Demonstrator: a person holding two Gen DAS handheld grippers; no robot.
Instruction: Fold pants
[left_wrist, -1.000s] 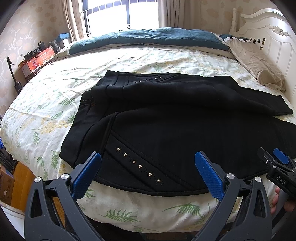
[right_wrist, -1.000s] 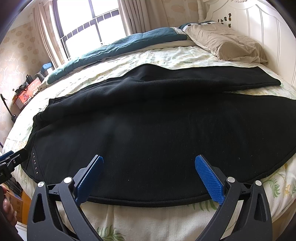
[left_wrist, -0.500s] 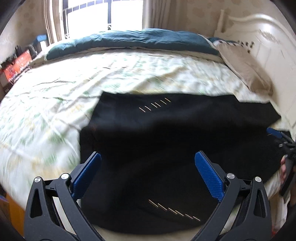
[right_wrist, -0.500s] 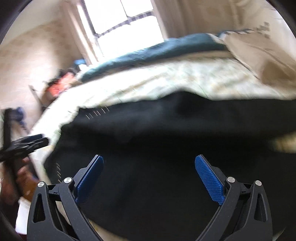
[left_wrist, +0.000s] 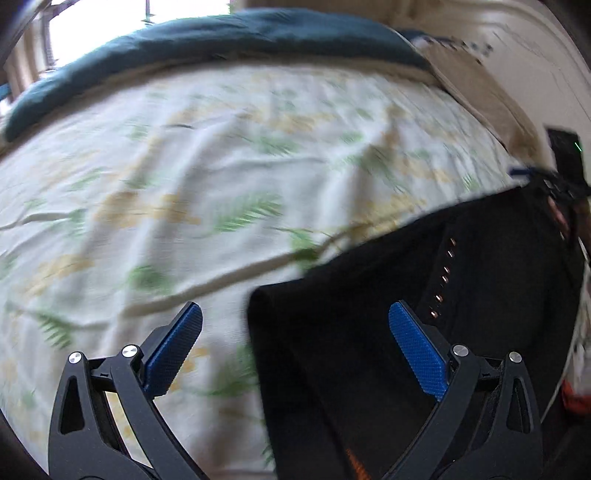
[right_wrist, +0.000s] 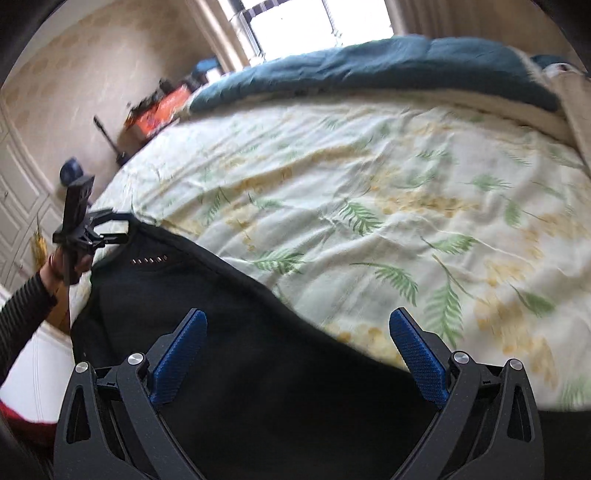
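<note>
Pants (right_wrist: 258, 369) are shown spread along the near edge of the bed (right_wrist: 369, 184), long axis running between both grippers; the jaws of each are held wide, gripping nothing.

Leaf-print bed (right_wrist: 369, 177) under black pants (right_wrist: 258, 369), teal duvet (right_wrist: 369, 70), tan pillow (left_wrist: 480, 92).

The left gripper (left_wrist: 295, 347) is held with its two blue fingers (left_wrist: 173, 347) spread wide apart, and nothing is held between them. The right gripper (right_wrist: 297, 354) is held the same way, its blue fingers (right_wrist: 417, 363) wide apart with nothing between them. In the right wrist view, the left gripper (right_wrist: 110, 227) is seen far to the side, gripped by a hand (right_wrist: 61, 267) in a dark striped sleeve (right_wrist: 22, 317).
</note>
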